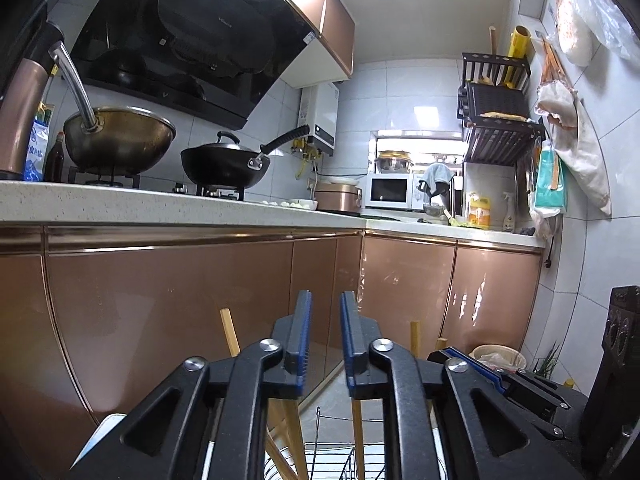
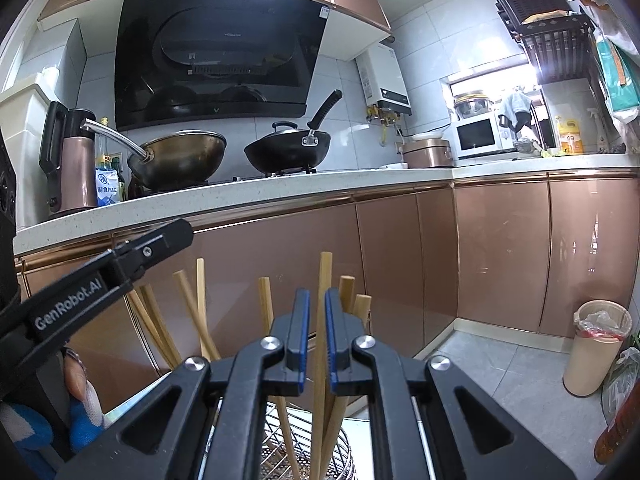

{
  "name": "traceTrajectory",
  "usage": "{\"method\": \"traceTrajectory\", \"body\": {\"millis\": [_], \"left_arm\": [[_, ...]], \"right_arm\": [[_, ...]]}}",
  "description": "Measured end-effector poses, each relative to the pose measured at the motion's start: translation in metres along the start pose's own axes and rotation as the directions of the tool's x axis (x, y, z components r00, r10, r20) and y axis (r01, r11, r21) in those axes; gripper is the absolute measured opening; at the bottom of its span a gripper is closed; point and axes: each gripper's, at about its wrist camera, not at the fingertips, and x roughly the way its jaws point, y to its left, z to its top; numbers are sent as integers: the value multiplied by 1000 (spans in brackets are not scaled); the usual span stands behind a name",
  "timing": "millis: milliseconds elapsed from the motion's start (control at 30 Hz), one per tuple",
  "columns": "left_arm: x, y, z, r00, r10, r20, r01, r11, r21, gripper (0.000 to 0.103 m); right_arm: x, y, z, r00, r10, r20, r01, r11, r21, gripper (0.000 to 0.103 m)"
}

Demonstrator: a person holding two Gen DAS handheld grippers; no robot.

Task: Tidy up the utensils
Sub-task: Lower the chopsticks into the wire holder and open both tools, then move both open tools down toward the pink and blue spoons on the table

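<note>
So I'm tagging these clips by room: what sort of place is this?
A home kitchen, almost certainly: a range hood hangs over two woks on a gas hob, and a microwave sits on the counter above copper-coloured cabinets.

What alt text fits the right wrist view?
The right gripper is shut on one upright wooden chopstick, with more wooden chopsticks standing in a wire mesh holder below. Behind are copper-coloured cabinets and a brass-coloured wok on the pale countertop.
</note>
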Motion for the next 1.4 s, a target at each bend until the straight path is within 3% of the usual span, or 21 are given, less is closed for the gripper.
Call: {"method": "traceTrajectory", "body": {"millis": [267,433,567,867,1400], "left_arm": [[-37,9,27,1000,1,13,-1,1000,-4,23],[-75,16,50,998,49,26,-49,999,22,36],[-103,24,63,995,98,18,-98,994,41,37],[-160,43,63,981,162,-107,-158,987,42,40],[-240,46,46,947,153,-281,-157,988,7,42]], "right_arm": [[-25,7,18,1000,-3,12,3,1000,21,15],[-51,18,33,1000,-14,11,14,1000,14,18],[-75,26,42,999,-30,-22,30,999,19,20],[-128,34,39,983,-82,-166,87,996,21,20],[-222,48,31,961,-113,-252,123,992,24,20]]}}
